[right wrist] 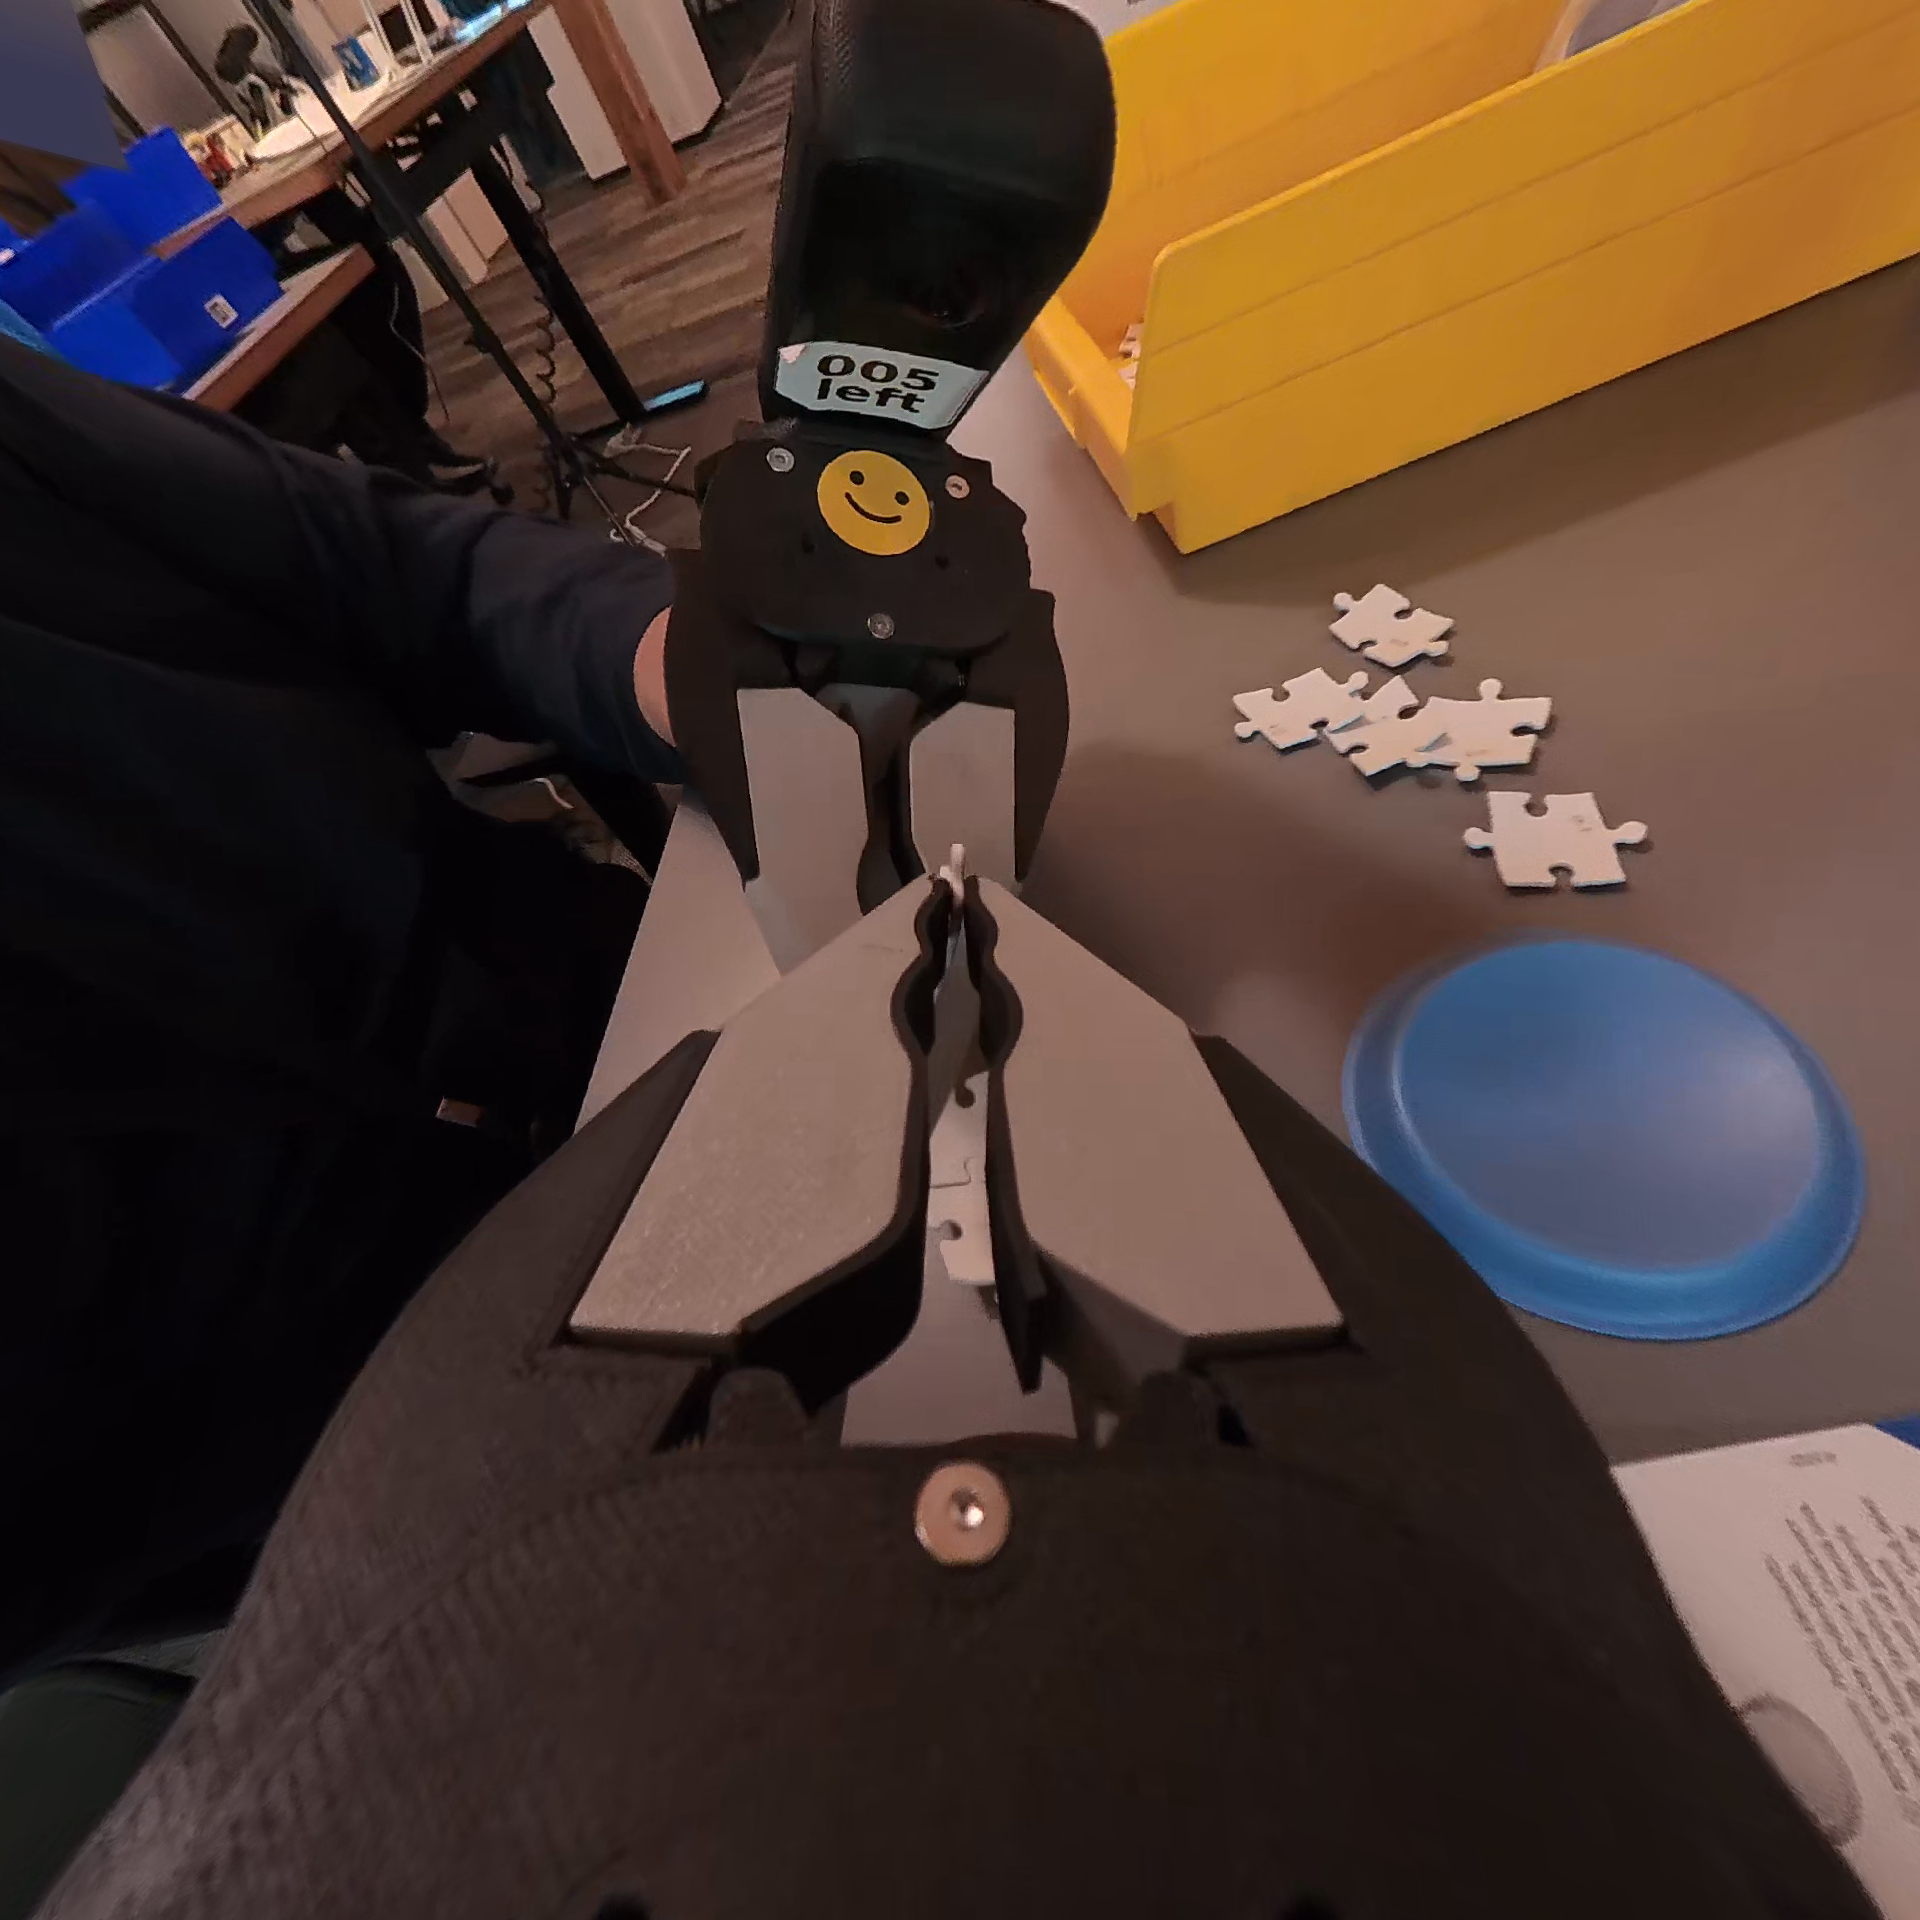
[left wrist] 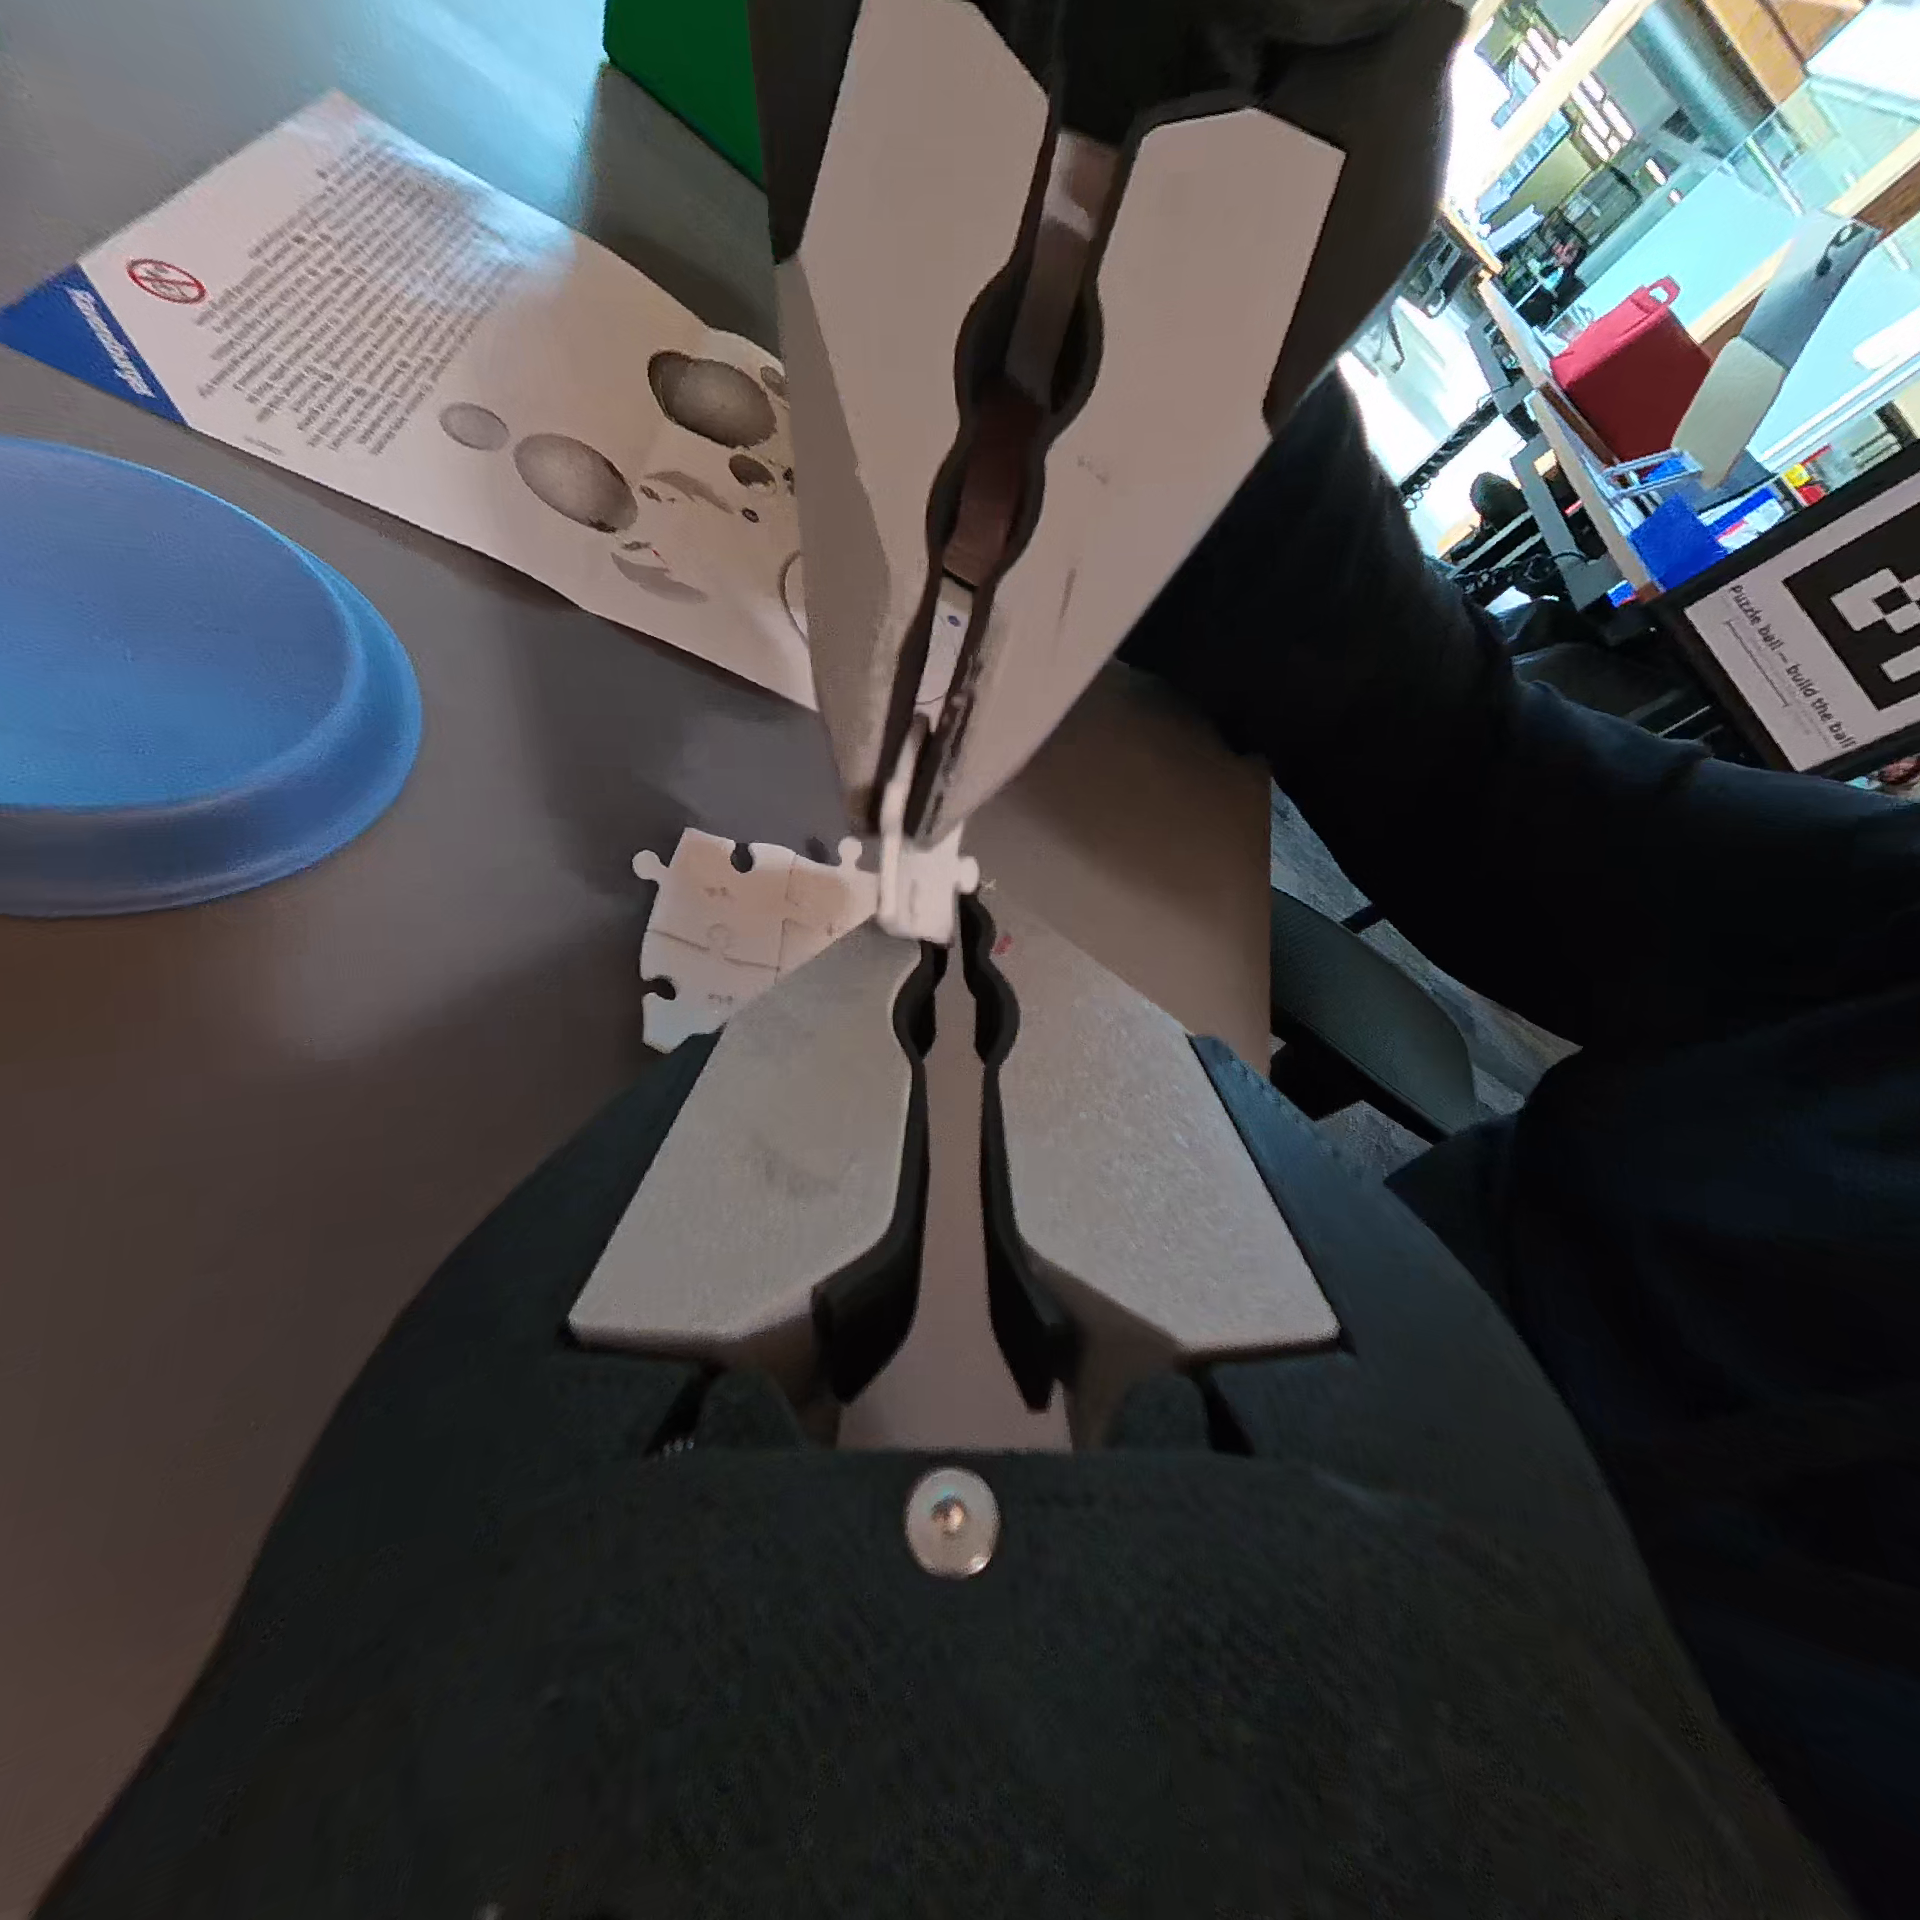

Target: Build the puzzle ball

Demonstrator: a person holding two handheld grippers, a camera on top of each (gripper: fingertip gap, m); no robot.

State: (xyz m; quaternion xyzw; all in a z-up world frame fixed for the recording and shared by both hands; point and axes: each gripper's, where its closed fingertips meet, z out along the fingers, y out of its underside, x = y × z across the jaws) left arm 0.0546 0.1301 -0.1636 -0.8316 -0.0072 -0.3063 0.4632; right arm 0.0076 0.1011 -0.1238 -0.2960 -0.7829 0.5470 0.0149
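A patch of joined white puzzle pieces [left wrist: 727, 914] hangs at the tips of both grippers, near the table edge; it also shows through the finger gap in the right wrist view [right wrist: 956, 1195]. My left gripper [left wrist: 945, 935] has its jaws almost closed on the patch's right edge. My right gripper [right wrist: 954, 904] faces it tip to tip and is shut on a single white puzzle piece [right wrist: 951, 997], seen edge-on between its fingers [left wrist: 912, 769]. That piece meets the patch's edge. Several loose white pieces [right wrist: 1403, 717] lie on the table.
An upturned blue dish [left wrist: 156, 675] sits on the grey table, beside the grippers [right wrist: 1600, 1132]. A printed leaflet [left wrist: 416, 343] lies behind. A yellow bin [right wrist: 1455, 260] stands at the back. A person's dark sleeve [left wrist: 1558, 831] and a marker placard [left wrist: 1818, 644] are off the table edge. The gap from one gripper's tips to the other's is roughly 6 cm. From either gripper's tips it is about 12 cm to the upturned blue dish [left wrist: 156, 675]. My right wrist view [right wrist: 1522, 1103] looks at it from another angle.
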